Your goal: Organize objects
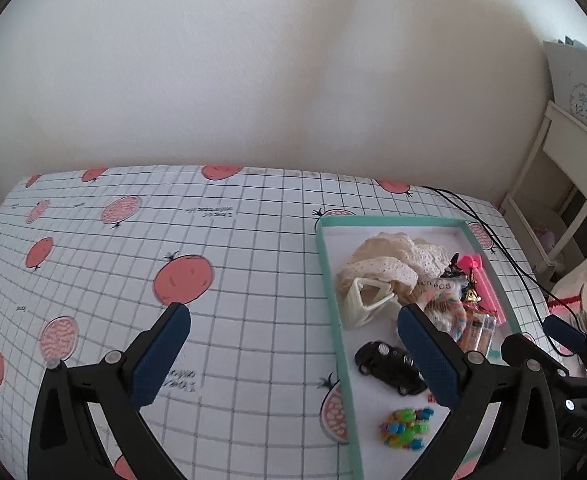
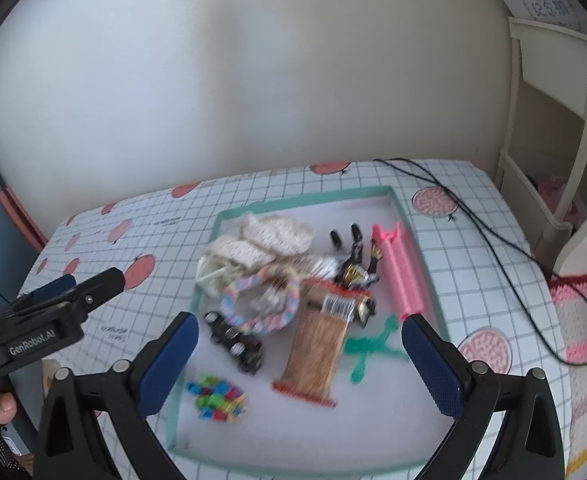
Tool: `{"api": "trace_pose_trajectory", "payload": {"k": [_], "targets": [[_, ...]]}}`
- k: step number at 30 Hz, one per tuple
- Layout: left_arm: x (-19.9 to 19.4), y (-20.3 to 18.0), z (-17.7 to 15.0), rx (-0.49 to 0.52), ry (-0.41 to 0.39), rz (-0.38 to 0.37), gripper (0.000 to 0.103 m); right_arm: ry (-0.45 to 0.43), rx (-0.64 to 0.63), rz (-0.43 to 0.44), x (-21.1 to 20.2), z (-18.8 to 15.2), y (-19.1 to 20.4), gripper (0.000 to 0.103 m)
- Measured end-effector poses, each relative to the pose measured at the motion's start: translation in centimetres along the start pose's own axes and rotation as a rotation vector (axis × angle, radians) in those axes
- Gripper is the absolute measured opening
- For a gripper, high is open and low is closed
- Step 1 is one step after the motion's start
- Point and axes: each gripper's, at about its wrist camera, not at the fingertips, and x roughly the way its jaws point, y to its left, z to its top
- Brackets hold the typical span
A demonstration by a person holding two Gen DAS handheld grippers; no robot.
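Jaws of both grippers spread wide, holding nothing. Left gripper (image 1: 293, 334) over grid-patterned counter (image 1: 253, 280), mint-rimmed shallow tray (image 1: 335, 320) under its right jaw. Right gripper (image 2: 299, 346) above tray: brown snack packet (image 2: 319, 348) between jaws, black toy car (image 2: 235, 342) beside left jaw, pink plastic bar (image 2: 403, 276) ahead of right jaw.

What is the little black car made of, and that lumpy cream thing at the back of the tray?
The black toy car looks like hard glossy plastic or metal; it shines, with silvery wheels. The cream bundle looks like soft lace fabric: it is crumpled and full of tiny holes.
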Motion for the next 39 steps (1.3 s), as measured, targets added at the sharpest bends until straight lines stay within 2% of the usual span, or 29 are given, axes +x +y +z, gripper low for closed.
{"api": "trace_pose_trajectory", "payload": {"k": [7,18,23,28,30,35,39], "targets": [[-2.4,3.1,-2.1,-0.053,0.002,0.003,0.103,0.001,-0.031,-0.002,-1.5,-2.2,1.1,0.103],[-4.1,6.5,-9.1,-0.065,0.019,0.034,0.103,0.031,-0.076,-0.003,-2.5,-7.2,2.0,0.103],[-4.6,7.2,-12.8,-0.032,0.029,0.068,0.103,0.053,-0.076,0.016,-2.4,-9.2,1.6,0.103],[-4.2,7.8,-15.3,-0.034,0.072,0.072,0.103,0.044,-0.103,0.002,-3.0,-9.6,1.1,0.103],[-4.1,8.1,-15.7,-0.036,0.080,0.078,0.103,0.023,-0.127,-0.047,-3.9,-9.0,0.8,0.103],[-3.8,8.6,-16.5,-0.059,0.092,0.076,0.103,0.078,-0.150,-0.067,-4.9,-8.8,-0.5,0.103],[-3.6,8.2,-16.8,-0.059,0.100,0.066,0.103,0.083,-0.176,-0.108,-5.9,-8.9,-1.4,0.103]]}}
